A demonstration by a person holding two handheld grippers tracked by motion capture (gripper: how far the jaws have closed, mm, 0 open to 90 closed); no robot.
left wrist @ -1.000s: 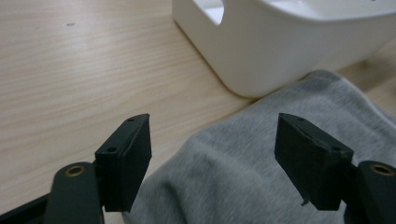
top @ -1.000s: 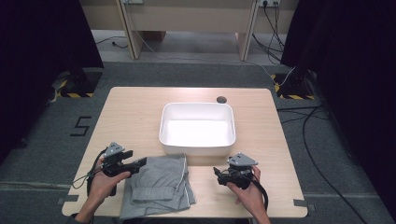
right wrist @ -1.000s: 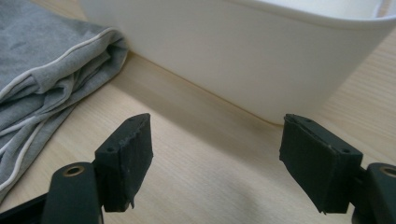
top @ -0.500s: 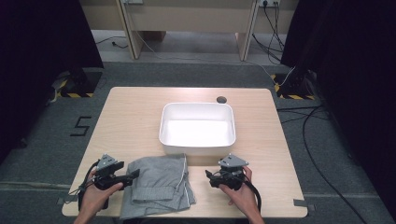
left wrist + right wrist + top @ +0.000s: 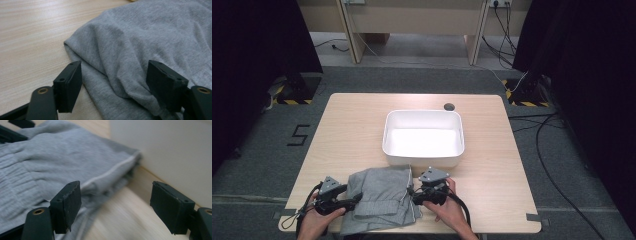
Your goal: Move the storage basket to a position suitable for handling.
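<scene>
Lab/test bay: black curtains [image 5: 259,45], hazard tape [image 5: 292,101], floor cables [image 5: 542,145]

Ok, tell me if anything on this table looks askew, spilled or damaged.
Nothing spilled or damaged. The folded grey garment lies a bit skewed to the table's front edge, its near corner reaching that edge. The white bin sits square and empty. Both the left gripper and right gripper are open at the cloth's sides.

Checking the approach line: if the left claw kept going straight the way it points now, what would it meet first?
Most likely the grey garment: the left claw is open, its jaws straddling the folded edge lying on the table, though depth is hard to judge.
</scene>
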